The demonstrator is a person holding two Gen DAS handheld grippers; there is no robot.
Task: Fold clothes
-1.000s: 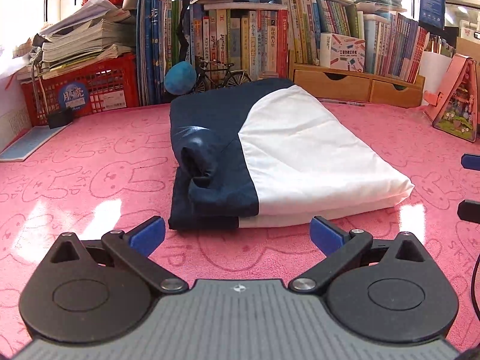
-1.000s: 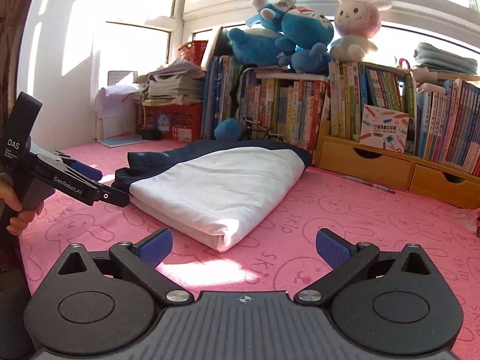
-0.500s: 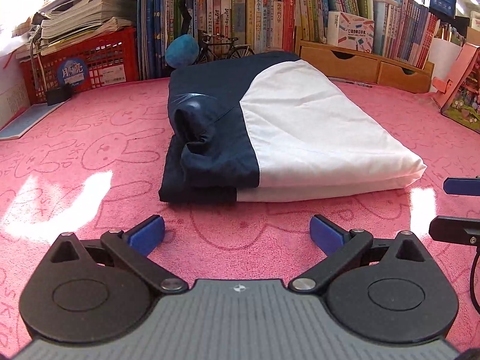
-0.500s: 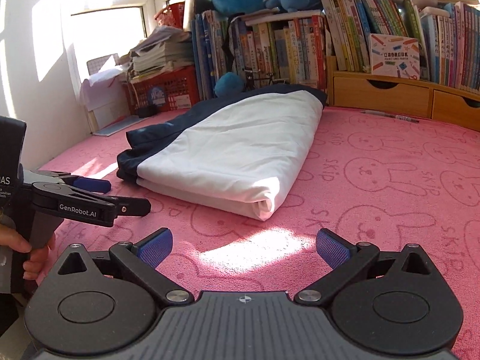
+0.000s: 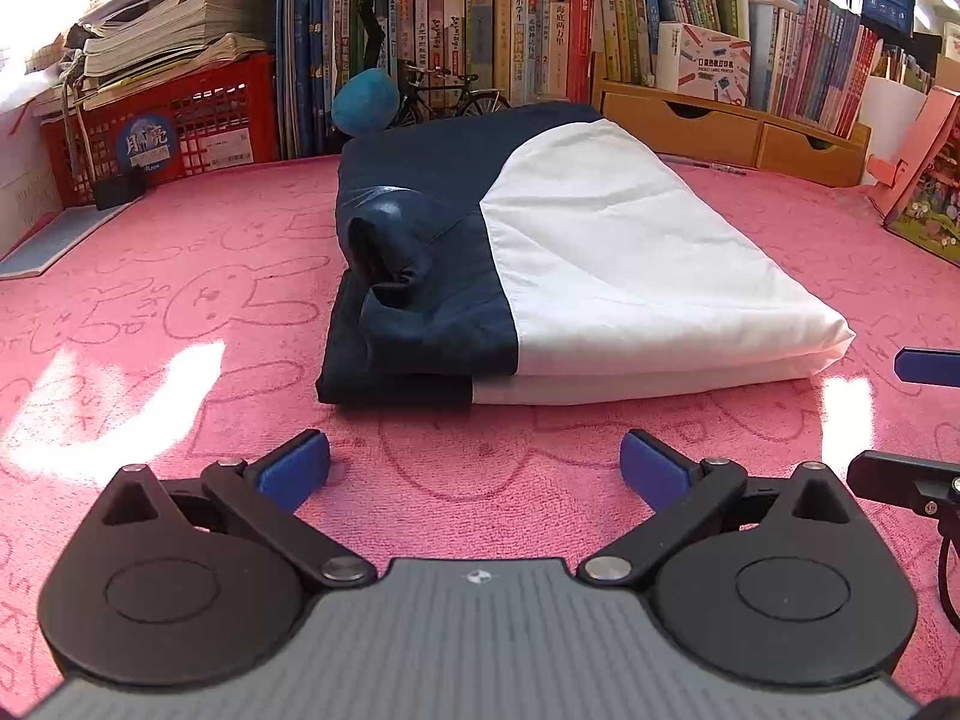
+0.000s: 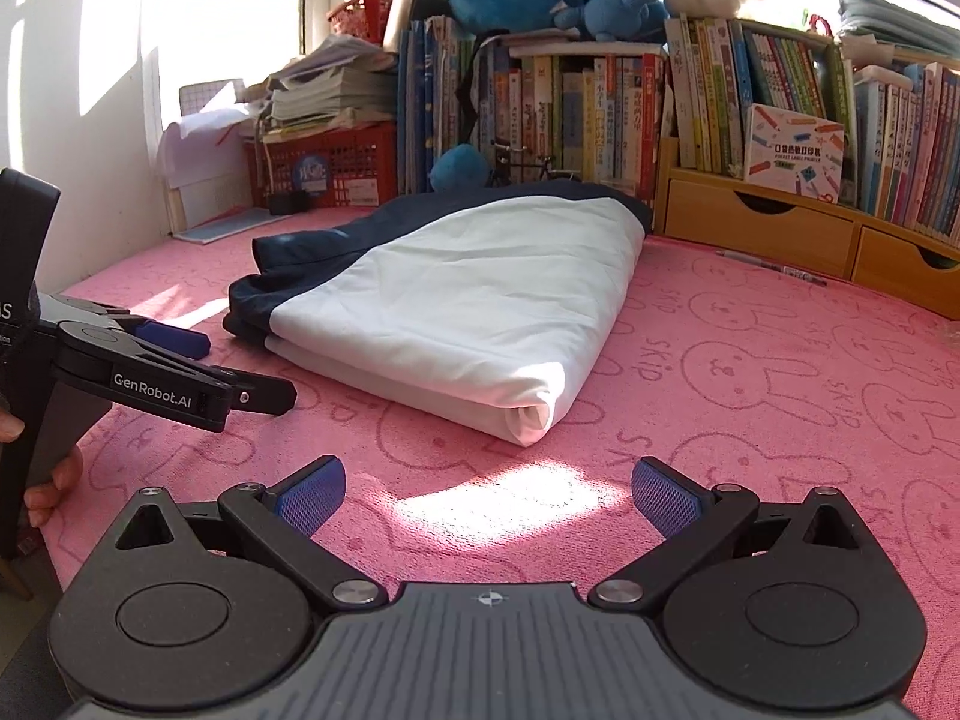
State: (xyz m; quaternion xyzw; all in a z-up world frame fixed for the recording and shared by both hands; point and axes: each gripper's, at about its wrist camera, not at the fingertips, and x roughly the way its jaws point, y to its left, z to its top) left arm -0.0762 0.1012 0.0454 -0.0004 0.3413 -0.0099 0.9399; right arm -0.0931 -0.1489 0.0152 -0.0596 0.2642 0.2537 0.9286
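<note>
The left hand-held gripper [image 5: 474, 462] hovers low at the counter's [image 5: 180, 312] near edge, blue pads spread wide and empty, facing the folded garment [image 5: 600, 264] lying mid-counter. To the right, the right hand-held gripper [image 6: 486, 495] is equally wide open and empty. For another fold, I'd pinch both near corners through all layers together.

Pink bunny-print mat [image 6: 750, 360], crowded bookshelf [image 6: 570, 114], wooden drawers [image 6: 762, 228], sunlit window [image 6: 234, 48]
</note>
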